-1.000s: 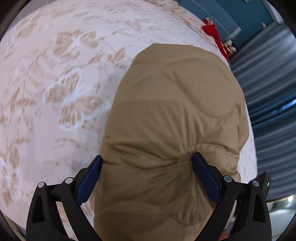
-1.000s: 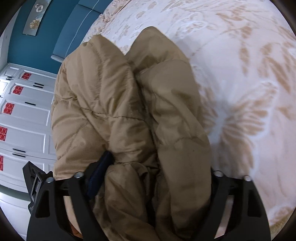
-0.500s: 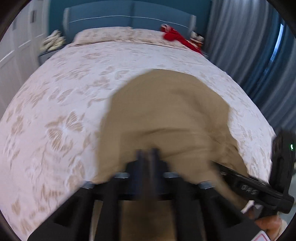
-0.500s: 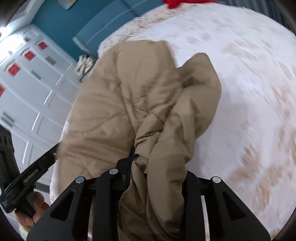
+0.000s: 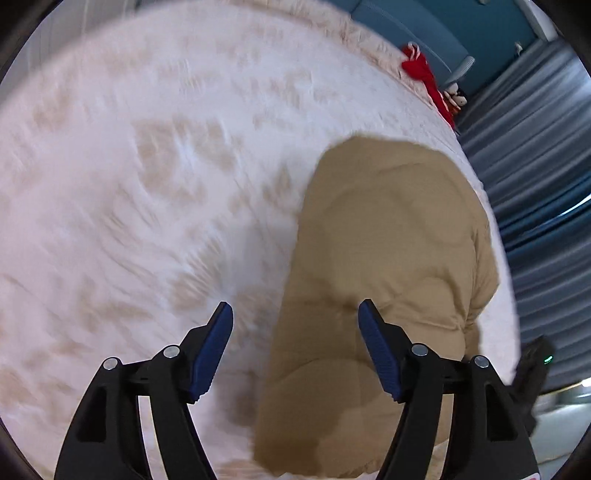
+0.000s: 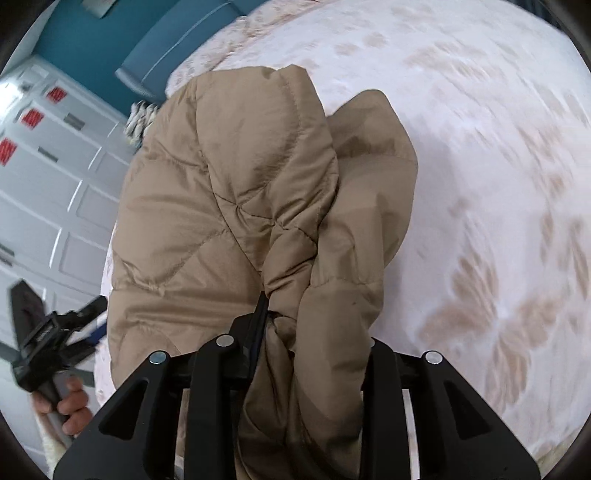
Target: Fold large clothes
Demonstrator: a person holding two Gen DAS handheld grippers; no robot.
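A tan quilted puffer jacket [image 5: 391,258] lies bunched on the floral bedspread [image 5: 147,184]. My left gripper [image 5: 295,325] is open and empty, its blue pads apart just above the jacket's left edge. In the right wrist view my right gripper [image 6: 317,332] is shut on a gathered fold of the jacket [image 6: 236,192], and the cloth hides its right finger. The left gripper [image 6: 55,343] shows there at the far left, held in a hand.
A red item [image 5: 424,77] lies near the blue headboard [image 5: 406,26]. Grey-blue curtains [image 5: 535,184] hang on the right. White wardrobe doors [image 6: 48,177] stand beyond the bed's edge.
My left gripper has let go of the jacket, opened and swung left. My right gripper has closed tighter on the bunched jacket.
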